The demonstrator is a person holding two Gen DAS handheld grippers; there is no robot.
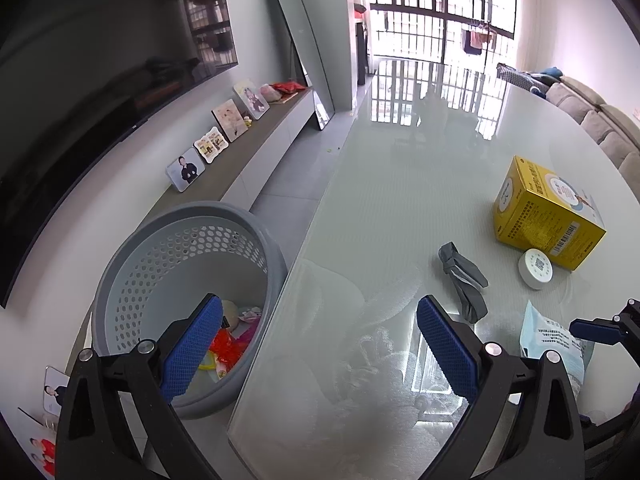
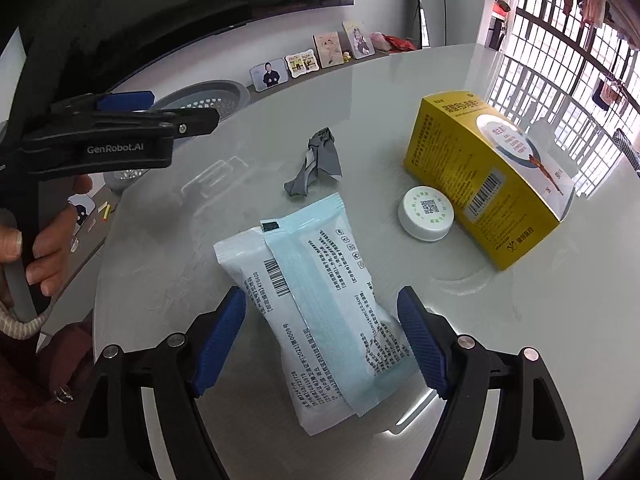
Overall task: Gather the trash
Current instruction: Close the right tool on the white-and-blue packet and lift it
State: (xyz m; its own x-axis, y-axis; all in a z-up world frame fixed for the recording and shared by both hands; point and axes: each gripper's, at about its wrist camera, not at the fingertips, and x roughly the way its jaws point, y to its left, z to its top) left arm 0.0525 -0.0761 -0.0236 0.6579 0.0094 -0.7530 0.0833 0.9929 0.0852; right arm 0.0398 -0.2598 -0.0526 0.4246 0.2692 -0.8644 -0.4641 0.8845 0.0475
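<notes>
Right tool (image 2: 322, 340), jaws spread, straddles a white packet (image 2: 316, 312) lying on the table (image 2: 520, 340). Left tool (image 1: 320, 344), released and empty, hovers beside the basket (image 1: 160, 264).

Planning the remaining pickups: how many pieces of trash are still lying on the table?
4: the white and blue packet between the open right gripper fingers, the grey wrapper beyond it, the white cap, and the yellow box beside the cap.
</notes>
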